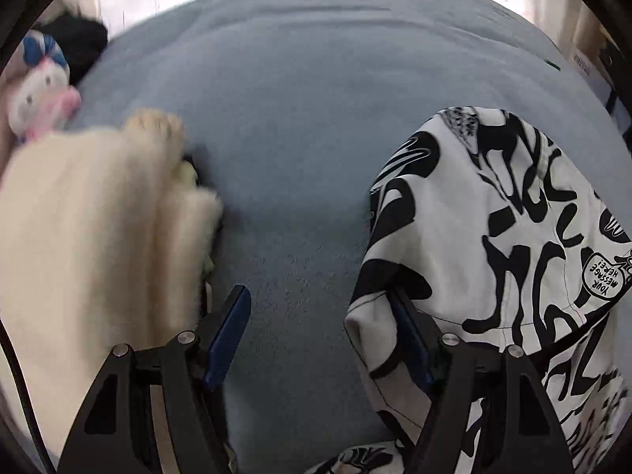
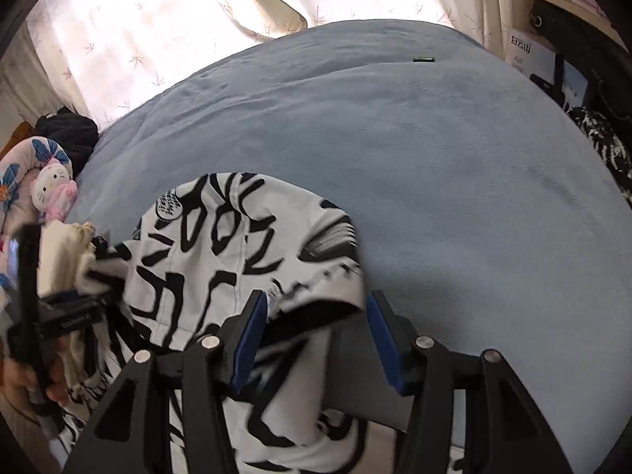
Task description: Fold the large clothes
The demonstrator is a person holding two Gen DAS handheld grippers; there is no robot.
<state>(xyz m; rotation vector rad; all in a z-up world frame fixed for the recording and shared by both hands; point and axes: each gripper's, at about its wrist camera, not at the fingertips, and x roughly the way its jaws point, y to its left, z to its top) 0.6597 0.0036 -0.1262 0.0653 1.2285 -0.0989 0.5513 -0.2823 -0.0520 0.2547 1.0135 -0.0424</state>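
Between the blue pads of the right gripper (image 2: 314,339) lies a fold of the black-and-white graffiti-print garment (image 2: 237,245), jaws half apart, grip uncertain; the left gripper (image 1: 322,339) gapes wide over bare blue blanket (image 1: 300,118), the garment draping its right finger, near the bed's front edge; a Hello Kitty plush (image 1: 37,98) sits at the left edge.

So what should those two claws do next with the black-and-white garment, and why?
Probably lower it a bit further and spread it flat on the blue blanket. The garment hangs bunched above the bed, not laid out; its edge sits between the right claw's jaws, and the left claw shows only blanket in its gap. It can't be folded until flat.
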